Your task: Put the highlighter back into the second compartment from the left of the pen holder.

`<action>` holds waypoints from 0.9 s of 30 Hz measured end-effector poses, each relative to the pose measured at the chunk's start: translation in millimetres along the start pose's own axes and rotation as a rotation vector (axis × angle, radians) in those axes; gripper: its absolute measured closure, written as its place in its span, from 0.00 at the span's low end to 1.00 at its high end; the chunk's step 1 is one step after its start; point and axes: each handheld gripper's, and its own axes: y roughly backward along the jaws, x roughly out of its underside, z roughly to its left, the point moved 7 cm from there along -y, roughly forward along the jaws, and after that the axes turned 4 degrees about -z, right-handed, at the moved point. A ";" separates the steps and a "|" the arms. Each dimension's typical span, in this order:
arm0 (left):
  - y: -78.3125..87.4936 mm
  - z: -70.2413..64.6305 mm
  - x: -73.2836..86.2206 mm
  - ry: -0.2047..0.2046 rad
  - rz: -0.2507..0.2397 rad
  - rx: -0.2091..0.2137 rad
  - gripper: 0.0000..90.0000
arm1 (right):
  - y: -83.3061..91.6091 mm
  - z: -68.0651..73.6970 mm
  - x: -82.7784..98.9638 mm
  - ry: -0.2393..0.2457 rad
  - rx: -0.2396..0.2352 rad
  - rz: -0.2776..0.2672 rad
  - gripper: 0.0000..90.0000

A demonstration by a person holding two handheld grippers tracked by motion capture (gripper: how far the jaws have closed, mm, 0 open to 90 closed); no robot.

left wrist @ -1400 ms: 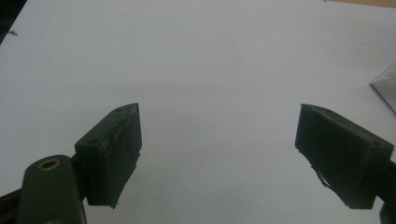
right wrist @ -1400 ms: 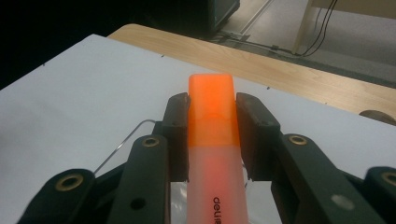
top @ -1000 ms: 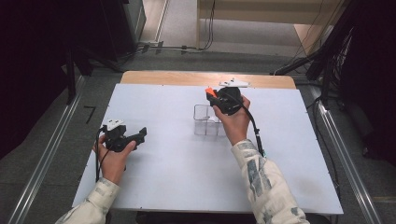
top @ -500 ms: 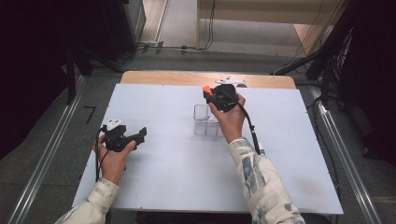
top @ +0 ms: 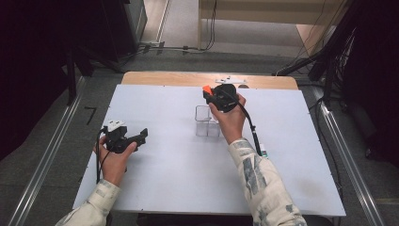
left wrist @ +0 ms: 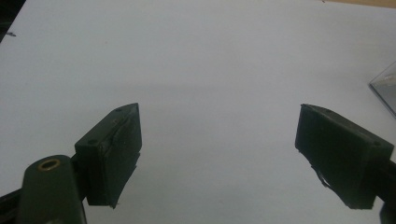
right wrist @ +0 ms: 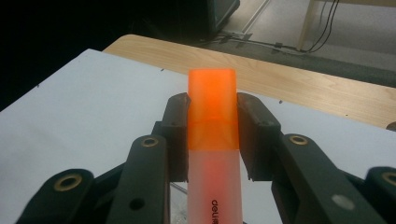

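High view: right gripper [top: 207,92] raised above far middle of white rectangular table top [top: 169,183], just beyond clear plastic compartment holder [top: 207,121]. Right gripper view: orange-capped translucent highlighter pen [right wrist: 214,140] clamped between both pads, cap end pointed toward light wooden table edge [right wrist: 299,88]. Left gripper [top: 141,135] held low over left part of table, well apart from holder. Left gripper view: jaws spread wide, nothing gripped, bare white surface seen between.

Orange-capped highlighter [right wrist: 212,140] clamped above the clear box [top: 207,121].
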 end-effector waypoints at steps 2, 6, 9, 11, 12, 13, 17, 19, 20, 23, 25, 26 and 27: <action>0.0 -0.1 0.0 0.000 0.000 0.000 0.17 | 0.2 0.1 0.0 -0.003 -0.004 0.000 0.72; 0.0 0.0 0.1 0.000 0.000 0.000 0.17 | 0.7 2.0 0.5 0.002 -0.010 0.001 0.72; 0.3 0.1 0.1 0.000 0.001 0.001 0.17 | 1.4 3.6 1.9 0.005 -0.013 0.003 0.72; 0.1 0.2 0.2 0.001 0.002 0.002 0.17 | 2.8 4.0 3.4 0.005 -0.016 0.002 0.72; 0.3 0.2 0.2 0.000 0.002 0.001 0.17 | 4.0 3.6 4.6 0.004 -0.014 0.004 0.71; 0.3 0.2 0.2 0.000 0.002 0.001 0.17 | 4.9 2.9 5.7 0.007 -0.015 0.003 0.71; -0.1 -0.5 0.3 -0.001 0.001 0.002 0.17 | 8.8 -0.3 9.5 -0.009 -0.022 0.002 0.65; -0.1 -1.0 0.5 0.000 0.002 0.002 0.17 | 10.3 -1.4 11.1 -0.013 -0.027 0.004 0.63; -0.1 -1.0 0.5 0.000 0.002 0.001 0.17 | 10.6 -1.9 11.9 -0.012 -0.028 0.005 0.61; 0.0 -0.9 0.5 -0.001 0.002 0.001 0.17 | 10.9 -4.6 14.4 -0.020 -0.024 0.008 0.57; 0.0 -0.8 0.5 0.000 0.003 0.001 0.17 | 11.0 -7.1 15.7 -0.024 -0.018 0.007 0.54; 0.0 -0.7 0.6 0.000 0.003 0.001 0.17 | 11.4 -8.4 16.1 -0.026 -0.018 0.003 0.52; -0.1 -0.7 0.5 -0.001 0.003 0.001 0.17 | 12.3 -9.4 16.5 -0.034 -0.019 0.001 0.51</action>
